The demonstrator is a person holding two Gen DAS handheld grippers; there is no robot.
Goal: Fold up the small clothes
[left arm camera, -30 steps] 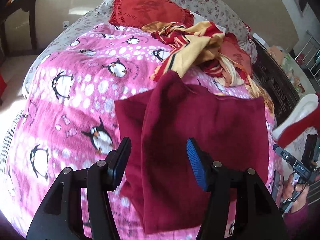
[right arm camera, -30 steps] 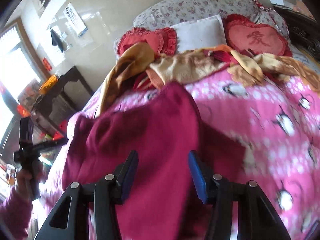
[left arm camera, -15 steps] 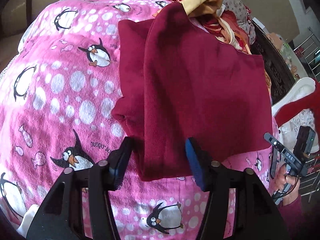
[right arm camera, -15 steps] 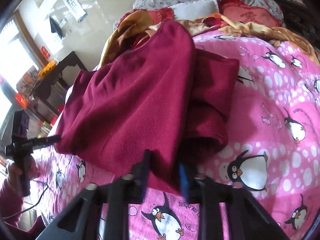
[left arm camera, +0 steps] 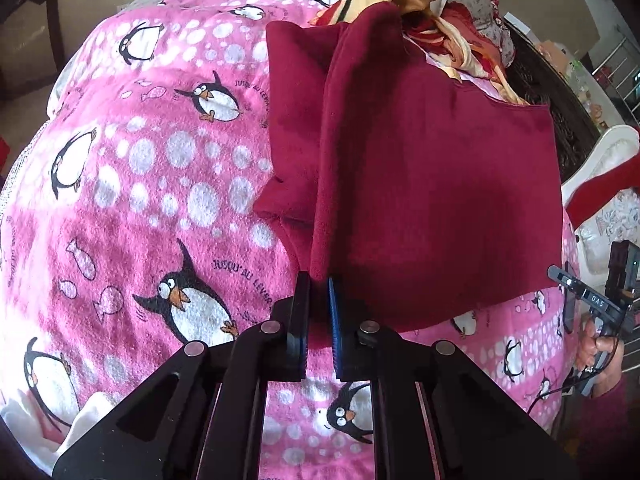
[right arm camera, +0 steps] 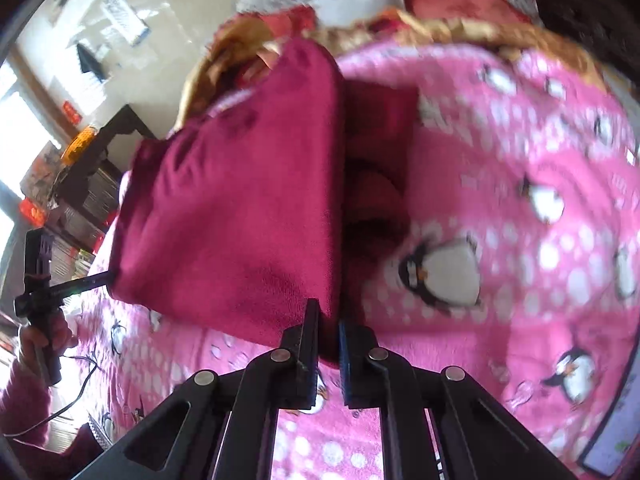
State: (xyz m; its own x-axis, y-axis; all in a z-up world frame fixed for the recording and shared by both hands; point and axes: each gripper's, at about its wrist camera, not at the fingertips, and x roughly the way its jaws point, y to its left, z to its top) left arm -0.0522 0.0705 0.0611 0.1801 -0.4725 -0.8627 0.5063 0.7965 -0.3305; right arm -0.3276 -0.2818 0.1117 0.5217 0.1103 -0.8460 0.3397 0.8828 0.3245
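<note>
A bed covered by a pink penguin-print blanket (left arm camera: 168, 184) fills both views, with a heap of red and yellow patterned cloths (left arm camera: 432, 12) piled toward the pillows and dark furniture seen against a pale wall beyond. On the blanket lies the task's thing, a maroon garment (left arm camera: 432, 184), spread near the middle of the bed. It is judged to be partly folded: one side panel has been laid over the body along a long lengthwise crease, while a further layer shows beneath it at the left. The crosswise fold appears not yet made, and the heaped cloths are taken to be left for later.

The near hem is gripped at two places. The left tongs (left arm camera: 318, 312) are pressed together, pinching the hem at the foot of the crease. The right tongs (right arm camera: 329, 334) are likewise closed on the garment's near corner, although that view is blurred and the exact bite is probably shallow. Both pairs have just been closing, with the fabric between the pads.
</note>
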